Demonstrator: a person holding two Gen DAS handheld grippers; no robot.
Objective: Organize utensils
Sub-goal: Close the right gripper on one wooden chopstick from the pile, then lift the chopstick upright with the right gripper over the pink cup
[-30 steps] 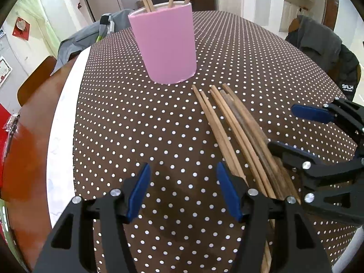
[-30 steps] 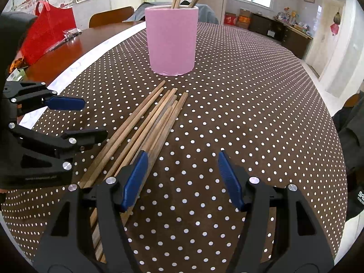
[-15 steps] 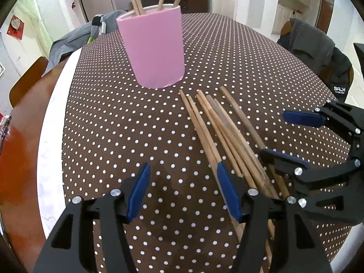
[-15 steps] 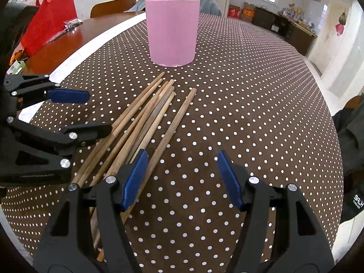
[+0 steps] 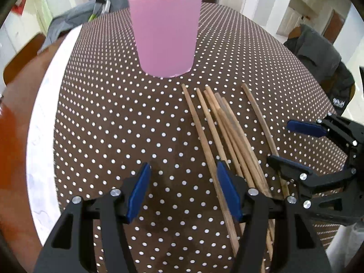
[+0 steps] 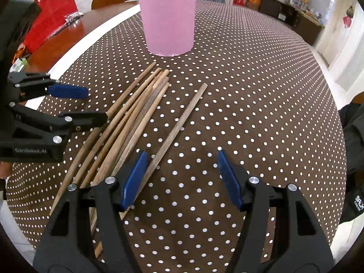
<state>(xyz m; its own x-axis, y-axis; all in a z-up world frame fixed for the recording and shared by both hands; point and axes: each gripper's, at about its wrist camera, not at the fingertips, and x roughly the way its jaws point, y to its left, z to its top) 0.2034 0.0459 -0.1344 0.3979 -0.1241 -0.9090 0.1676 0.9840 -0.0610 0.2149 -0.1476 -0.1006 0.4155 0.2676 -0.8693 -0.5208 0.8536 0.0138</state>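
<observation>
**A:** Since a second ago, one chopstick [image 6: 179, 125] has slid out of your pile and now lies apart on the right, with dotted cloth showing between it and the others. In the earlier right wrist view it lay tight against them.

**B:** Where is the rest of the pile?

**A:** The bundle of chopsticks [image 6: 127, 118] lies on the surface [image 6: 261, 86], fanned a little, with its far tips near the foot of the pink cup [image 6: 168, 20]. The cup stands upright beyond them and already has several sticks poking out of its top.

**B:** And your grippers?

**A:** Your right gripper [image 6: 179, 177] is spread wide and holds nothing. Its left blue finger sits right over the near end of the stray chopstick; whether it touches, I cannot tell. Your left gripper [image 5: 183, 191] is spread too and empty, with only cloth between its fingers. Its right finger overlaps the leftmost sticks of the bundle in the left wrist view.

**B:** How do the two sit against each other?

**A:** They flank the pile, close together, each visible in the other's camera: yours on the left [image 6: 75, 104] by the left edge of the bundle, yours on the right [image 5: 293, 145] by the stray stick.
</observation>
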